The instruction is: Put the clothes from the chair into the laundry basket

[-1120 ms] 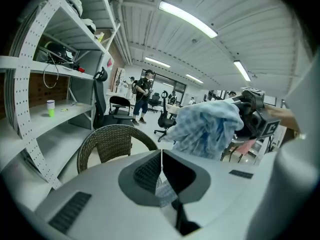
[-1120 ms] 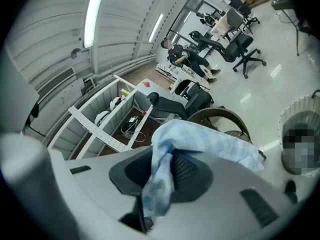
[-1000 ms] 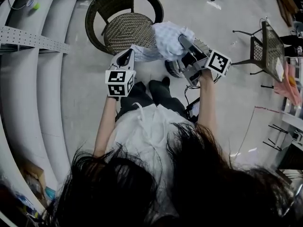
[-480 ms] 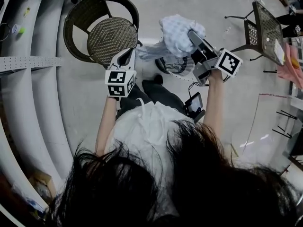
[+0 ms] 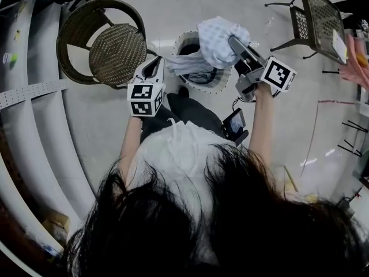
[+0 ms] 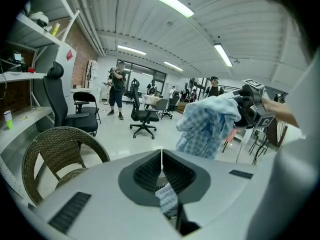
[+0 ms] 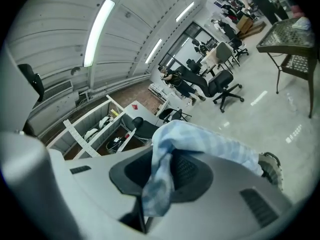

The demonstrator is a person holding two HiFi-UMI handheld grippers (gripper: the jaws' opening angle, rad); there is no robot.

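A light blue plaid shirt (image 5: 221,38) hangs between my two grippers, above a round white-rimmed laundry basket (image 5: 179,45) on the floor. My right gripper (image 5: 235,41) is shut on the bunched bulk of the shirt; in the right gripper view the cloth (image 7: 159,181) drapes over and between its jaws. My left gripper (image 5: 157,63) is shut on a stretched corner of the shirt (image 6: 168,200). The left gripper view also shows the hanging shirt (image 6: 207,126) and the wicker chair (image 6: 55,154). The wicker chair (image 5: 109,48) stands left of the basket, its seat bare.
A metal mesh table (image 5: 320,16) stands at the upper right with a pink cloth (image 5: 357,68) beside it. Curved white shelving (image 5: 34,91) runs along the left. Office chairs (image 6: 142,116) and people stand farther off in the room.
Both grippers have carried the shirt sideways from beside the chair to above the basket. The chair has slid left in the head view and the basket has come fully into sight.
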